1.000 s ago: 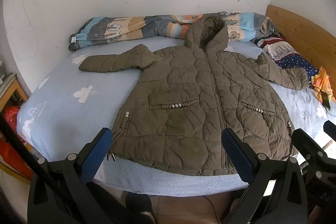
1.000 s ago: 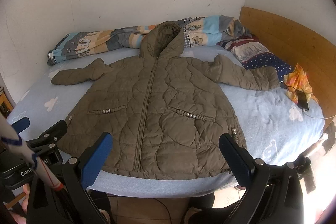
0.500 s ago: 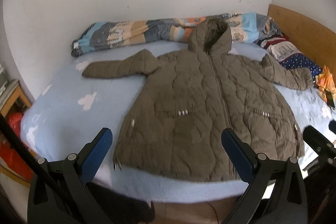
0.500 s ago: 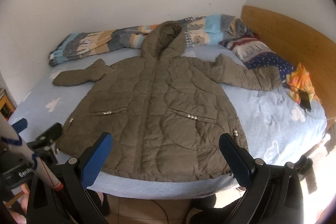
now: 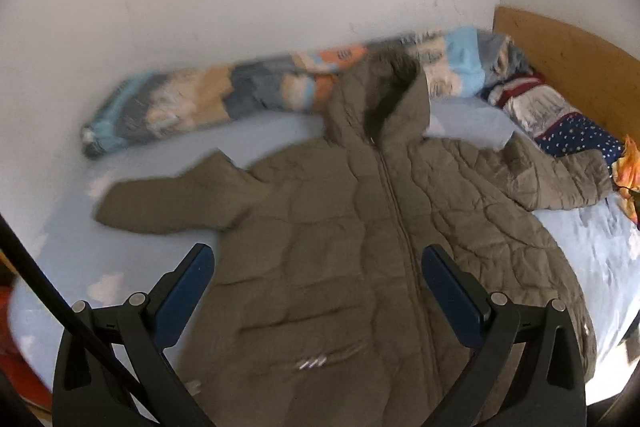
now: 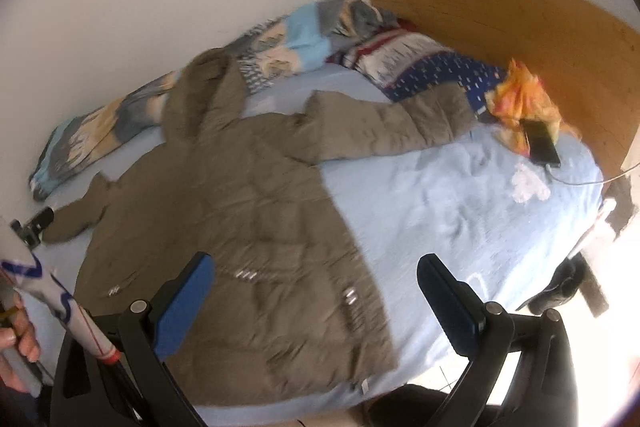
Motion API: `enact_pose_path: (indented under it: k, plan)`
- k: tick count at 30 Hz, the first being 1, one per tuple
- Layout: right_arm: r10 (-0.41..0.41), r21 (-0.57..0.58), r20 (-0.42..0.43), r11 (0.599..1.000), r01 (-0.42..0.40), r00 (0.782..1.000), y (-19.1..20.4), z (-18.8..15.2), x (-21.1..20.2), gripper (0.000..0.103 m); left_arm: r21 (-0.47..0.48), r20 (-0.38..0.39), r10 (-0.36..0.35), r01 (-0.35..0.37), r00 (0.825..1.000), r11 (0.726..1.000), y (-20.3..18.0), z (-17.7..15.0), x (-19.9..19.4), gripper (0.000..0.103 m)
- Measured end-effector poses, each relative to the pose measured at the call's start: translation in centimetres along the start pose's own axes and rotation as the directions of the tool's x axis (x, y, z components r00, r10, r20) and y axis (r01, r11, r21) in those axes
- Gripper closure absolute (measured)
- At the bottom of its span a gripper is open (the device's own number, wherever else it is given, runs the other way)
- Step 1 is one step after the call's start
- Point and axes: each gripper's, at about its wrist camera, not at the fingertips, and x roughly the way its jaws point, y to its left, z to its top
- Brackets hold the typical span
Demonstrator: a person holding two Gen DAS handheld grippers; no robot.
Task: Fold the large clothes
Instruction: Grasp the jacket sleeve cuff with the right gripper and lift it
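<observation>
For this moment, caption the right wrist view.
Open right tool above an unfolded olive hooded coat spread on a blue bed.

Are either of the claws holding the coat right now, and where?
No. The left claw and right claw are both open above the coat, gripping nothing.

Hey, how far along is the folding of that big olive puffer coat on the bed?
Done: the olive quilted hooded coat lies flat, zipped, front up on the light blue bed sheet, sleeves spread. In hand: nothing; the left gripper and right gripper are both open above the coat. Left: every fold, since sleeves, hood and body are all unfolded.
</observation>
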Motion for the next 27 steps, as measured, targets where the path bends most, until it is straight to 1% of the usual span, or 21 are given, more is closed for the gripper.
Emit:
enact_pose_path:
  k: [2,4,5,6,7,10,13,16,17,19,21,23,24,27]
  plan:
    - [0.028,0.053,-0.023,0.998,-0.026,0.999,-2.0,1.6,1.9,0.0,-0.009,-0.028,-0.013,0.013,1.0,1.0,-0.4,-0.9,3.9,0.0]
    - [0.049,0.11,-0.051,0.993,-0.043,0.997,-4.0,3.1,4.2,0.0,0.023,-0.083,0.056,-0.054,0.995,0.998,-0.9,-1.4,6.7,0.0]
    - [0.056,0.155,-0.066,0.987,-0.045,0.996,-5.5,4.0,5.5,0.0,0.04,-0.112,0.075,-0.071,0.991,0.997,-1.3,-1.4,7.8,0.0]
    - [0.066,0.193,-0.074,0.98,-0.05,0.995,-6.7,4.5,6.5,0.0,0.039,-0.121,0.055,-0.051,0.991,0.998,-1.4,-1.3,8.4,0.0]
    - [0.075,0.233,-0.076,0.971,-0.055,0.994,-8.3,5.4,7.7,0.0,0.035,-0.121,0.038,-0.034,0.992,0.999,-1.4,-1.1,8.6,0.0]
    - [0.054,0.305,-0.07,0.952,-0.03,0.996,-12.9,8.0,10.9,0.0,0.058,-0.109,0.03,-0.024,0.994,0.998,-1.6,-0.9,8.6,0.0]
    - [0.03,0.369,-0.06,0.929,-0.006,0.998,-17.0,10.7,14.6,0.002,0.101,-0.068,0.057,-0.05,0.996,0.994,-1.9,-0.9,8.2,0.0]
    - [0.04,0.419,-0.043,0.908,-0.018,0.998,-20.6,13.1,18.2,0.009,0.112,-0.051,0.061,-0.055,0.997,0.992,-1.9,-0.8,8.1,0.0]
    - [0.051,0.453,-0.044,0.891,-0.025,0.998,-21.8,13.7,19.4,0.016,0.114,-0.046,0.063,-0.057,0.997,0.992,-1.9,-0.8,8.1,0.0]
    - [0.093,0.513,-0.018,0.856,-0.071,0.995,-23.7,14.7,21.6,0.019,0.116,-0.044,0.065,-0.06,0.997,0.991,-1.9,-0.8,8.1,0.0]
    - [0.097,0.543,-0.012,0.836,-0.075,0.995,-24.9,15.4,23.5,0.031,0.122,-0.043,0.069,-0.063,0.997,0.99,-1.8,-0.9,8.4,0.0]
    - [0.11,0.593,0.004,0.8,-0.091,0.994,-26.3,15.7,25.5,0.034,0.132,-0.045,0.08,-0.073,0.996,0.988,-1.9,-0.9,8.6,0.0]
    - [0.111,0.608,0.007,0.789,-0.092,0.994,-26.7,15.8,26.3,0.035,0.133,-0.046,0.085,-0.078,0.995,0.988,-1.8,-1.0,8.8,0.0]
    - [0.07,0.634,-0.011,0.772,-0.048,0.997,-27.9,16.1,28.5,0.035,0.126,-0.062,0.079,-0.07,0.995,0.99,-1.6,-1.0,9.3,0.0]
